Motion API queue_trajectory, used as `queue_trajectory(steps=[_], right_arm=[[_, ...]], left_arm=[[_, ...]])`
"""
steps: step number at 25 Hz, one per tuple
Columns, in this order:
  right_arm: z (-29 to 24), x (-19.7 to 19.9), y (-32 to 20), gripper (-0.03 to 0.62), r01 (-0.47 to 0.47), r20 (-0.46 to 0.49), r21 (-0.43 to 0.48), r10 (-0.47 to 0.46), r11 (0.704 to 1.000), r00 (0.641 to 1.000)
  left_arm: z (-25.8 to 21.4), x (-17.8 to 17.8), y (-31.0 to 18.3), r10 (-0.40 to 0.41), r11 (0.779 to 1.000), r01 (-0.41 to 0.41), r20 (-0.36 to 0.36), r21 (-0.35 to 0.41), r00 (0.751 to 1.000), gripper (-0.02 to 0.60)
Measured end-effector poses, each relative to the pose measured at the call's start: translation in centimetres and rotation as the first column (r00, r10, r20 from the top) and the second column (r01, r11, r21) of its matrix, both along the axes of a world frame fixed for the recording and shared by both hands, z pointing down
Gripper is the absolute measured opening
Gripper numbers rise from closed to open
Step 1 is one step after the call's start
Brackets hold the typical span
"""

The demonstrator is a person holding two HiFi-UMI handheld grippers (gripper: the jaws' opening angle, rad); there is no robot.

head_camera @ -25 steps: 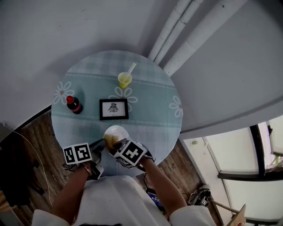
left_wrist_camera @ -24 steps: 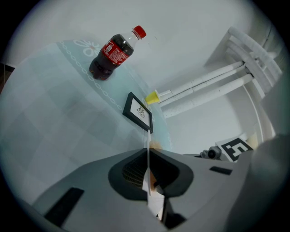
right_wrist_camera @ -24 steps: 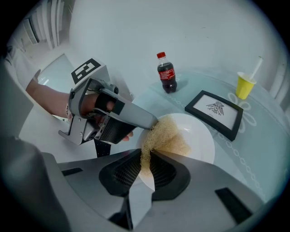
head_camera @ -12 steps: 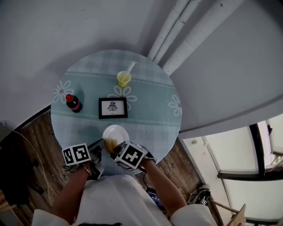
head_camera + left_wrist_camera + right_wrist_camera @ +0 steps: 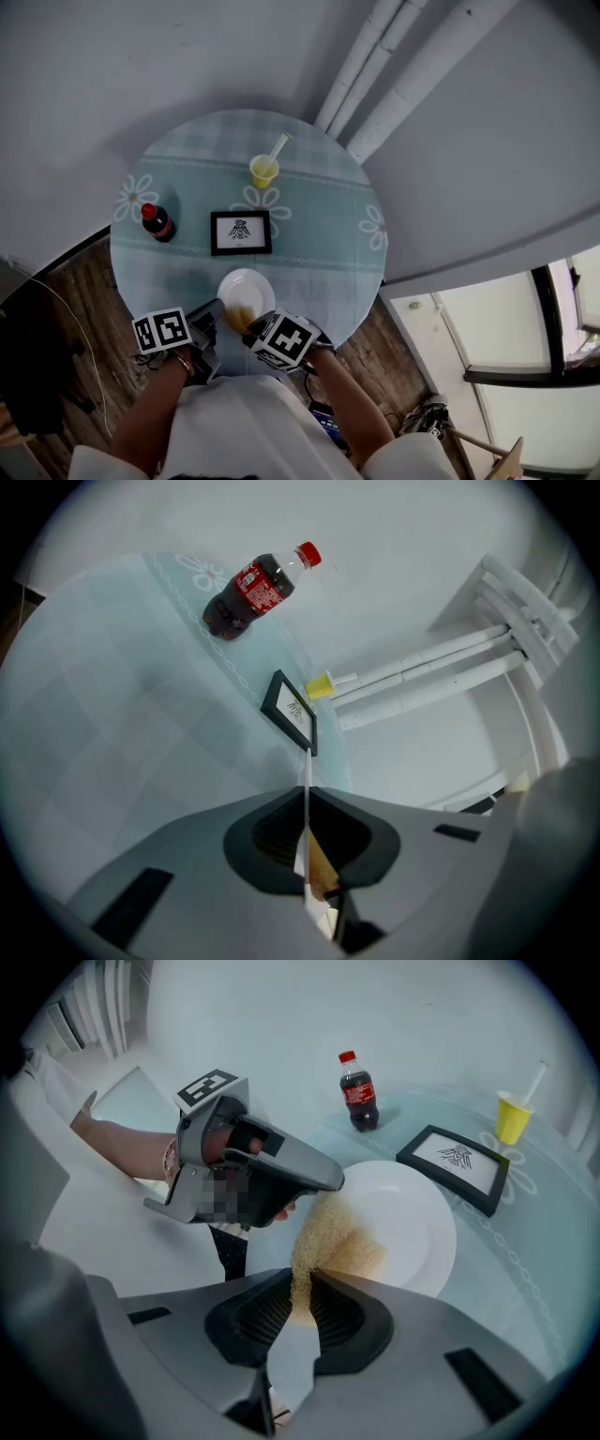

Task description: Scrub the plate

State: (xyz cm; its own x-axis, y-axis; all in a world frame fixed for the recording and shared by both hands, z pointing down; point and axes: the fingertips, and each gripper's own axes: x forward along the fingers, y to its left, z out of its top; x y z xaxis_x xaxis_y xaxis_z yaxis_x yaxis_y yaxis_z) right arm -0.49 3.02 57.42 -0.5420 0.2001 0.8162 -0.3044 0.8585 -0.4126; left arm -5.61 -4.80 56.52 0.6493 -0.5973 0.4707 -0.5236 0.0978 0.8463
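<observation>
midway through the scrubbing, judging by the layout. on the round desk point(image 5: 319, 234), close to its near edge: the white plate point(image 5: 253, 281), resting on the checked cloth. at the plate's near-left rim, the left gripper point(image 5: 307, 803), fingers together and clamped on the thin white edge, apparently to steady it. in the right gripper point(image 5: 300, 1299), fingers nipped on a tan scouring pad point(image 5: 330, 1232), pad pressed onto the near part of the plate's face. far half of the plate bare and white, with no visible grime or suds, so hard to tell how much cleaning already done. probably left: working the pad across the rest of the face, then letting go. well apart beyond the plate, out of play: a framed picture point(image 5: 241, 232), a cola bottle point(image 5: 156, 221), a yellow cup with a straw point(image 5: 265, 169).
</observation>
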Motion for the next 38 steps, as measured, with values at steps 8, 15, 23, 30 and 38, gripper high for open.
queue_trajectory(steps=[8,15,23,30,38], right_arm=[[1.1,1.4,0.6,0.064,-0.035,-0.028,-0.014,0.034,0.999,0.999],[2.0,3.2,-0.4,0.064,-0.154,-0.053,-0.041,0.151,0.987,0.987],[3.3,5.1,-2.0,0.064,-0.258,-0.078,-0.082,0.252,0.963,0.965],[3.7,5.4,-4.6,0.064,-0.274,-0.1,-0.05,0.268,0.96,0.958],[3.3,3.3,-6.2,0.064,-0.269,-0.095,-0.025,0.265,0.963,0.959]], left_arm=[[0.4,-0.2,0.3,-0.005,1.0,0.005,0.008,-0.014,1.0,0.018],[0.4,-0.2,0.4,-0.024,0.999,0.024,-0.013,-0.028,1.0,0.021],[0.6,-0.2,0.2,0.007,1.0,-0.006,0.027,-0.015,1.0,0.021],[0.7,-0.3,0.0,0.024,1.0,-0.024,0.047,-0.006,0.999,0.021],[0.7,-0.3,0.0,0.035,0.999,-0.035,0.051,-0.01,0.998,0.02]])
